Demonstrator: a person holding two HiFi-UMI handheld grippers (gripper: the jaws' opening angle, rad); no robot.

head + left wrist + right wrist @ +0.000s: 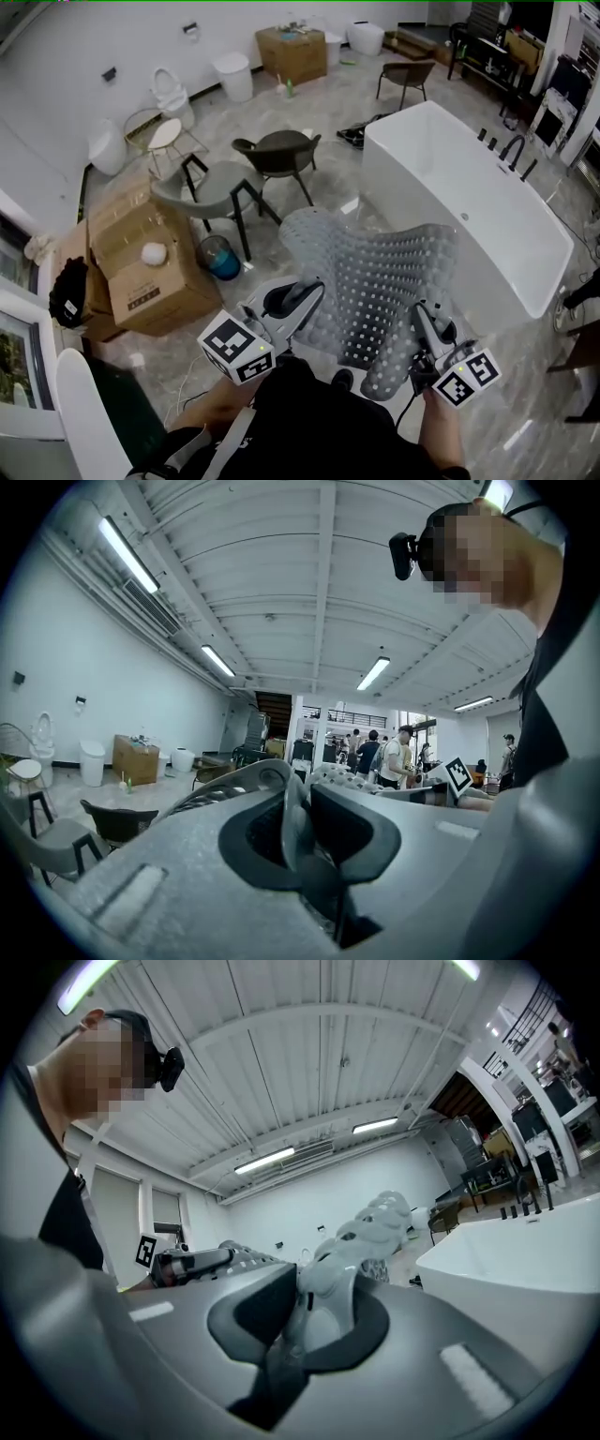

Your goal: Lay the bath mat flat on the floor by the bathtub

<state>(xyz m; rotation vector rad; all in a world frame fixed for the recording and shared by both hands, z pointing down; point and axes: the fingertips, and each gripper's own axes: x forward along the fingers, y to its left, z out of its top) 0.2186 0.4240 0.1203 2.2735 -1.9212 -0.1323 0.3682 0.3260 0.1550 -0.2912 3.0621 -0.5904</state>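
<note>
Fingers of left gripper (302,296) and right gripper (420,325) clamp the near edge of the bath mat (370,272), which sags above the floor (328,108) beside the bathtub (450,202) (likely soft, floppy, light; corners grip best).

No legible text, cardboard box (164,286) label unreadable
</note>
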